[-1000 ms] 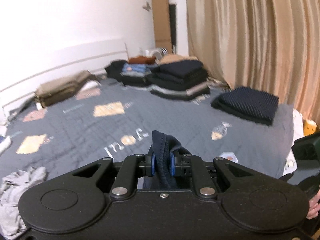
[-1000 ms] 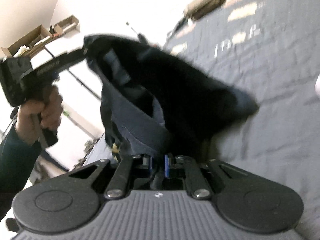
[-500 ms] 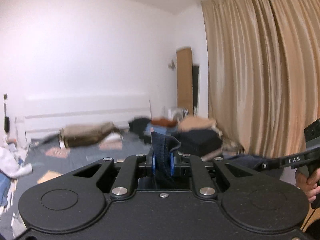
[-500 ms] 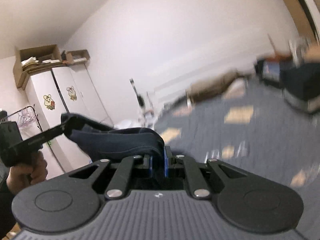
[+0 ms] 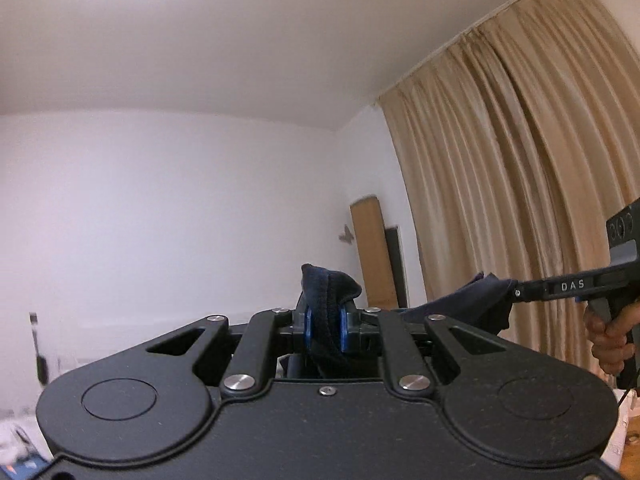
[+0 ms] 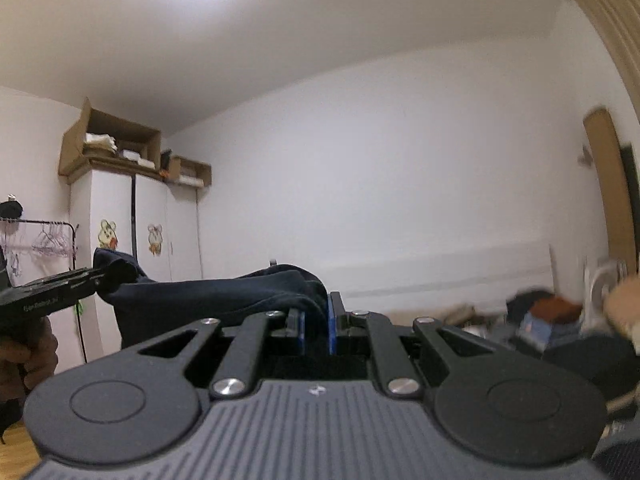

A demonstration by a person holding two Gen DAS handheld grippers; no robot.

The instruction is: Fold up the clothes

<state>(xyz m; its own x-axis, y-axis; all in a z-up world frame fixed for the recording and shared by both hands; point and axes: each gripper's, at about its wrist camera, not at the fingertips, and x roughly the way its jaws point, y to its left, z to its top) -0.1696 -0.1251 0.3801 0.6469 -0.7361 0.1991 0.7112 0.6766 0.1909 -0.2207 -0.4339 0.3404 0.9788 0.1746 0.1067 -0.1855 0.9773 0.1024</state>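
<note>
A dark navy garment (image 5: 328, 292) is held up in the air between both grippers. My left gripper (image 5: 325, 326) is shut on one bunched corner of it. My right gripper (image 6: 316, 326) is shut on another part of the same garment (image 6: 224, 292), which stretches left to the other gripper's tip (image 6: 96, 276). In the left wrist view the right gripper (image 5: 516, 292) shows at the right, pinching the cloth (image 5: 472, 304). Both cameras point up at the wall and ceiling; the lower part of the garment is hidden.
Beige curtains (image 5: 520, 160) hang at the right. A white wardrobe (image 6: 132, 256) with cardboard boxes (image 6: 108, 140) on top and a hanger rack (image 6: 44, 236) stand at the left. Piled clothes (image 6: 560, 320) lie on the bed at the right, blurred.
Both grippers have lifted the navy garment off the bed and tilted upward; the views swung from the bedspread to the wall and ceiling. The garment is now stretched between them.
</note>
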